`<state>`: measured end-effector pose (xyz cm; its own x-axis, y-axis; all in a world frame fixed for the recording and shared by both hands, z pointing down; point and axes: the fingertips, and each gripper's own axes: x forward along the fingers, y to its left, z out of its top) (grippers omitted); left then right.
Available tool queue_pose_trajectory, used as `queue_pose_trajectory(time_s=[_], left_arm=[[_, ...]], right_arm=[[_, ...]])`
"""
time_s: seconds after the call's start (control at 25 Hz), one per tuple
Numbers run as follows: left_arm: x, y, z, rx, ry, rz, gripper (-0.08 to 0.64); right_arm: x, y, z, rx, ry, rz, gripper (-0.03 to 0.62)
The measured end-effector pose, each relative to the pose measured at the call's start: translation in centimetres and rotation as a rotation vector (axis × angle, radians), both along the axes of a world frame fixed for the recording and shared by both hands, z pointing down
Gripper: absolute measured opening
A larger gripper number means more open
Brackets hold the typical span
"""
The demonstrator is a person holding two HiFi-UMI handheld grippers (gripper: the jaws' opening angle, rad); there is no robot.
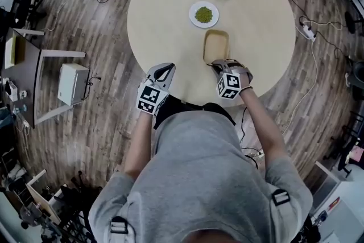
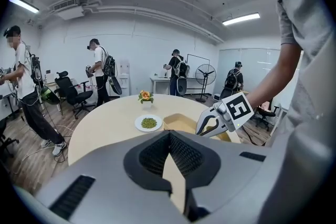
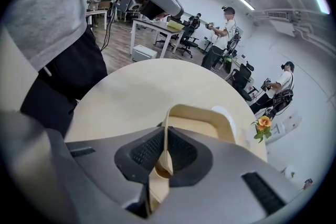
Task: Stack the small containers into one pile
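**A:** How should the shallow beige plastic container (image 1: 216, 45) with rounded corners handle?

**B:** It is probably light, thin-walled and fairly stiff. The smooth sides could slip or tilt when pinched at one edge only, so the upright rim wall is the sensible place to hold it.

**A:** And where does it sit against the right tool (image 1: 219, 64)?

**B:** That tool is clamped on the container's near short wall, with the thin wall between its pads (image 3: 149, 147). The rest of the container stretches away from the tool over the round cream desk (image 1: 165, 8), towards a white plate of green bits (image 1: 203, 14). Whether it rests on the desk or hangs just clear cannot be told.

**A:** And the left tool (image 1: 166, 69)?

**B:** Its jaws are closed on nothing, at the desk's near edge, left of the container and apart from it.
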<state>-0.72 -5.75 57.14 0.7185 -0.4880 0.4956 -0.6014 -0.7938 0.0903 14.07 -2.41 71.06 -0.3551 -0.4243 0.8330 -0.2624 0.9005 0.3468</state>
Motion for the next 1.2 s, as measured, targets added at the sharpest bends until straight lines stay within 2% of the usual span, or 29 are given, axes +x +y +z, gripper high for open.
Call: queue_pose_trajectory(time_s=[0.56,0.92,1.2], left_arm=[[1.0,0.9,1.5,-0.011,-0.050,0.023,0.017],[1.4,1.2,1.8,-0.009,-0.064,0.043,0.017],[1.5,0.9,1.7,-0.002,-0.074,0.058,0.017]], right_arm=[[1.2,0.5,1.8,0.002,-0.010,-0.064,0.025],[1.7,0.9,2.7,-0.007,0.002,-0.059,0.025],[1.2,0.6,3.0,-0.018,-0.026,-0.034,0.029]])
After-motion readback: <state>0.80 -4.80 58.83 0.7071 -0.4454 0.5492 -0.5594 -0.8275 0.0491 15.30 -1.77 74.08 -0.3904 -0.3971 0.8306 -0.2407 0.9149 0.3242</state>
